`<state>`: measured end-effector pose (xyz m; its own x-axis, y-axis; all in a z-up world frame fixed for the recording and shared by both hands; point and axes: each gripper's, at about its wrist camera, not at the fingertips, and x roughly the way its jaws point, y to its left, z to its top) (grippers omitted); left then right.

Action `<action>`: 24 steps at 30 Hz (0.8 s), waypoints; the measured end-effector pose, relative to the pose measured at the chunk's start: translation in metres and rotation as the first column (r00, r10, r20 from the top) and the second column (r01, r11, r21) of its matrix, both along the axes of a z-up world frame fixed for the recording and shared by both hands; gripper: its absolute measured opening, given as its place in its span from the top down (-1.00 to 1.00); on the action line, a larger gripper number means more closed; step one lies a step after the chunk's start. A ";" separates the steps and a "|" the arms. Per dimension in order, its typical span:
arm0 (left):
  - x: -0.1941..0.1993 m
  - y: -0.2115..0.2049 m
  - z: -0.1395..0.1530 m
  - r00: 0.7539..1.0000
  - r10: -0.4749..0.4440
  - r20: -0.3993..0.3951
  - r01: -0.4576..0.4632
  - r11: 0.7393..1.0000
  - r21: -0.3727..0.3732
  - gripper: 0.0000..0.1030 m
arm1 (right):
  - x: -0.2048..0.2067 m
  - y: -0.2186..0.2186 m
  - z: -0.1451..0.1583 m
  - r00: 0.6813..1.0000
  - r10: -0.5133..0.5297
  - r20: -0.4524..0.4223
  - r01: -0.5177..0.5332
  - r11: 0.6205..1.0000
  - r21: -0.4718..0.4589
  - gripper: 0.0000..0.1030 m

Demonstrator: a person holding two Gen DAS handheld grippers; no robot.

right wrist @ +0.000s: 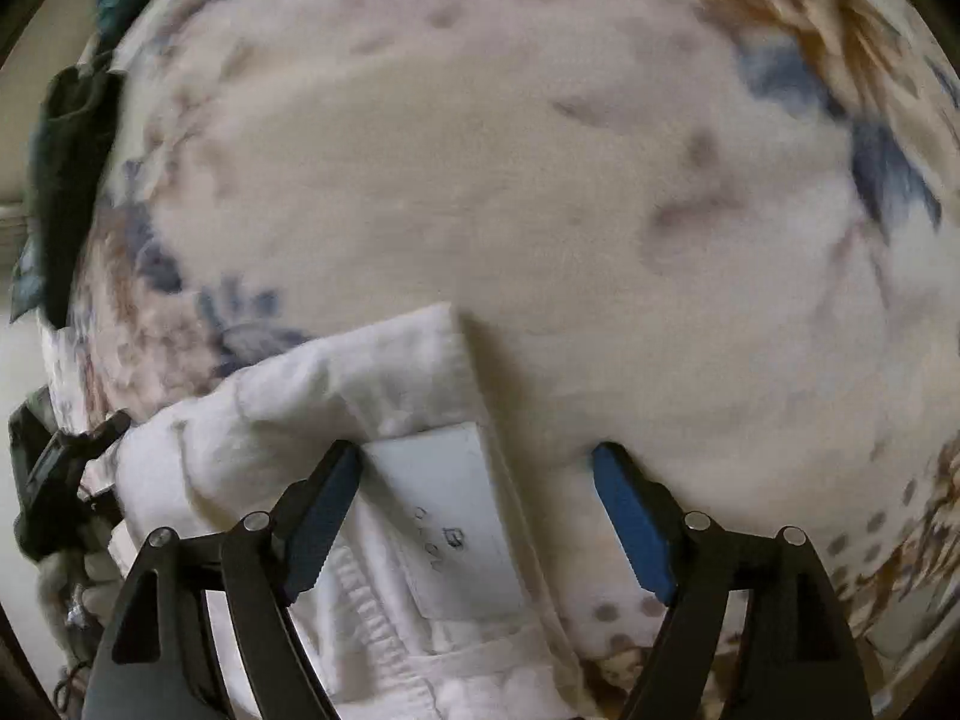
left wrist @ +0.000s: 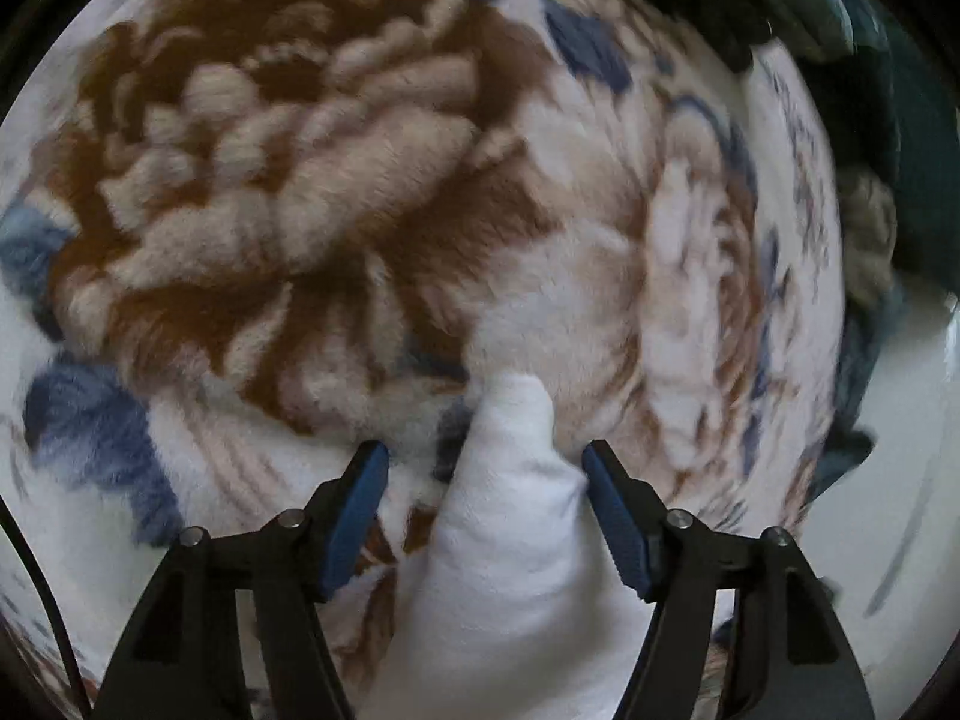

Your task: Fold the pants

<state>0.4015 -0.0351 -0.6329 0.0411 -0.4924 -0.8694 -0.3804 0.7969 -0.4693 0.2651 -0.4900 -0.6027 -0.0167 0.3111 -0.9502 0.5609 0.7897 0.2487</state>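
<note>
The white pants (right wrist: 336, 420) lie on a fluffy flowered blanket (left wrist: 336, 192), and both claws hang just above them with jaws spread wide, gripping nothing. In the left wrist view, a rounded white end of the pants pokes forward between the fingers of the left gripper (left wrist: 486, 462), touching or nearly touching the right-hand finger, so cloth already sits inside the gap. In the right wrist view, the right gripper (right wrist: 477, 459) straddles the waistband corner, where a white label (right wrist: 450, 516) with faint print shows; the cloth runs from between the fingers away to the left, towards the other tool's black frame at the picture's edge. So the pants' long line seems to stretch sideways between the two claws, each at one end. Closing both where they stand would likely catch cloth, though the right one covers only an edge.
</note>
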 end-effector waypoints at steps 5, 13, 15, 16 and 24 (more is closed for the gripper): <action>-0.031 -0.010 0.072 0.984 -0.102 0.147 0.097 0.994 0.040 -0.27 | -0.023 -0.009 0.039 0.994 -0.096 0.046 0.090 0.990 0.112 -0.62; -0.124 -0.021 0.065 0.996 -0.079 0.047 0.079 0.997 -0.014 -0.30 | -0.131 0.034 0.016 0.948 -0.311 -0.065 0.313 0.877 0.365 -0.62; -0.139 -0.019 0.048 0.999 -0.043 0.007 0.043 0.999 -0.027 -0.30 | -0.146 0.056 -0.021 0.926 -0.358 -0.120 0.374 0.822 0.430 -0.62; -0.145 -0.012 0.044 0.999 -0.037 0.005 0.037 0.999 -0.023 -0.30 | -0.151 0.063 -0.038 0.911 -0.390 -0.135 0.406 0.788 0.463 -0.62; -0.141 0.001 0.012 0.999 -0.021 -0.029 0.016 0.986 -0.168 -0.34 | -0.142 0.094 -0.056 0.808 -0.589 -0.020 0.469 0.622 0.627 -0.76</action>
